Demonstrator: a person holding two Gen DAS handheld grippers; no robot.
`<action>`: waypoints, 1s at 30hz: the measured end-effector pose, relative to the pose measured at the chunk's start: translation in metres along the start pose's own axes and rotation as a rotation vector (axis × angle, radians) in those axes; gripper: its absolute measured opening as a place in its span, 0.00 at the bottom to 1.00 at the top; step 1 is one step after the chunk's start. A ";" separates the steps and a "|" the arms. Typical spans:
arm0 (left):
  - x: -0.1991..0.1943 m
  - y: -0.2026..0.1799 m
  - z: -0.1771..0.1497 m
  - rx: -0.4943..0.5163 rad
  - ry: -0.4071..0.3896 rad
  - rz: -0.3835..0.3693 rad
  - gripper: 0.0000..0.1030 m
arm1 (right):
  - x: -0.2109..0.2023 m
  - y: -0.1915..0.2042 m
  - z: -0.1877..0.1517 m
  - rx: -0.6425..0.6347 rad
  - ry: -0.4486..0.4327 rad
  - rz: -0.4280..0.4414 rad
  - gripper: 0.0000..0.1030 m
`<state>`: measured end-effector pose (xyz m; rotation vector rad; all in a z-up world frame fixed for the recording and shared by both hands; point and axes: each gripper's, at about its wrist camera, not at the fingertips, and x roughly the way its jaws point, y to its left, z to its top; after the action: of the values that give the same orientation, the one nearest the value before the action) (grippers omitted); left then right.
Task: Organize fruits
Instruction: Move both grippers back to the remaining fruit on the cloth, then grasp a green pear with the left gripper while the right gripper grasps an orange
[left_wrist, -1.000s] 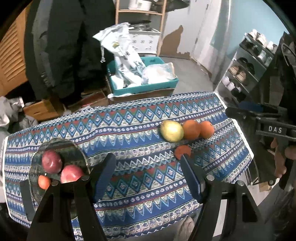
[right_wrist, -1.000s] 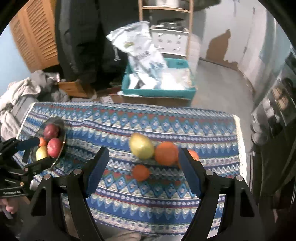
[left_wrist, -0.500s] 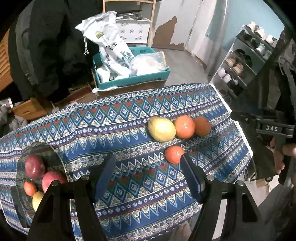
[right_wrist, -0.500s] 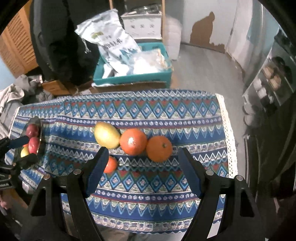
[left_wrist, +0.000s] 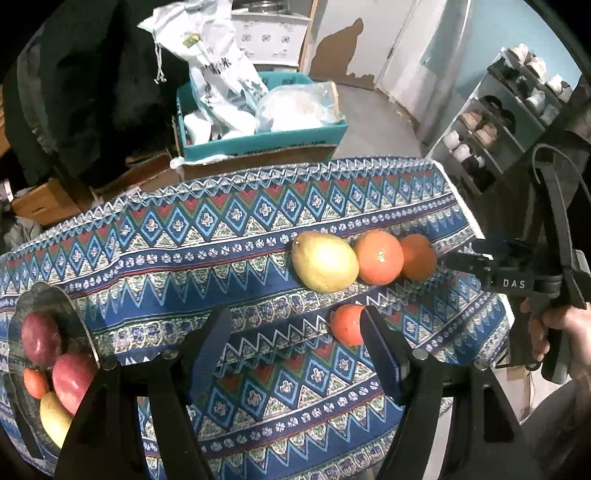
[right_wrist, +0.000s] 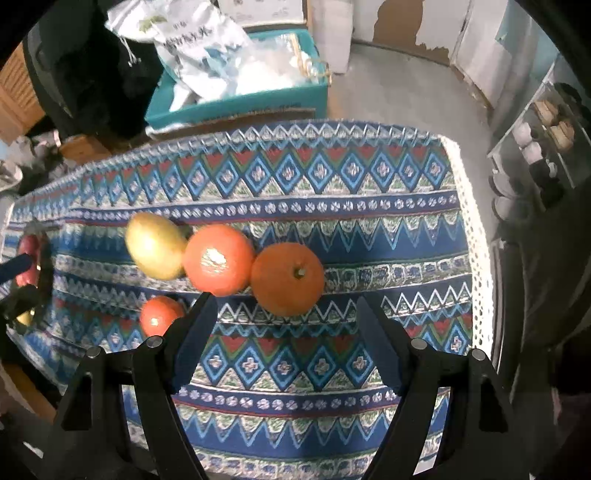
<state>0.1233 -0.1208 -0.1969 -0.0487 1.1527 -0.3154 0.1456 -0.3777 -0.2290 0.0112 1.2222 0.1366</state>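
On the patterned tablecloth (left_wrist: 184, 266) a yellow pear-shaped fruit (left_wrist: 325, 264), an orange (left_wrist: 378, 256) and a darker orange (left_wrist: 417, 256) lie in a touching row. A small tangerine (left_wrist: 347, 325) sits nearer, partly behind my left gripper's right finger. My left gripper (left_wrist: 295, 317) hangs open over bare cloth. At the left, a glass plate (left_wrist: 48, 295) holds two red apples (left_wrist: 40, 341), a small orange and a yellow fruit. My right gripper (right_wrist: 285, 301) is open above the table, the darker orange (right_wrist: 288, 278) just beyond its fingertips. A hand (left_wrist: 554, 325) holds it.
Behind the table a teal box (left_wrist: 258, 136) holds white bags. A shoe rack (left_wrist: 498, 122) stands at the right, past the cloth's white lace edge (right_wrist: 476, 240). Dark clothing hangs at the back left. Cardboard boxes lie on the floor at the left.
Both grippers have come down toward the table, so the fruit looks larger. The right gripper has shifted right, from over the pear-shaped fruit to the darker orange. Jaw gaps look unchanged.
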 end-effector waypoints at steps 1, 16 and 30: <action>0.005 0.000 0.001 -0.002 0.007 -0.002 0.71 | 0.006 -0.001 0.000 -0.004 0.011 -0.003 0.76; 0.067 -0.006 0.010 -0.037 0.097 -0.031 0.71 | 0.054 -0.006 0.002 -0.053 0.083 0.017 0.76; 0.092 -0.016 0.019 -0.056 0.136 -0.074 0.71 | 0.087 0.005 0.007 -0.101 0.098 0.035 0.76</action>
<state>0.1710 -0.1630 -0.2683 -0.1207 1.2969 -0.3557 0.1809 -0.3631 -0.3079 -0.0630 1.3117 0.2316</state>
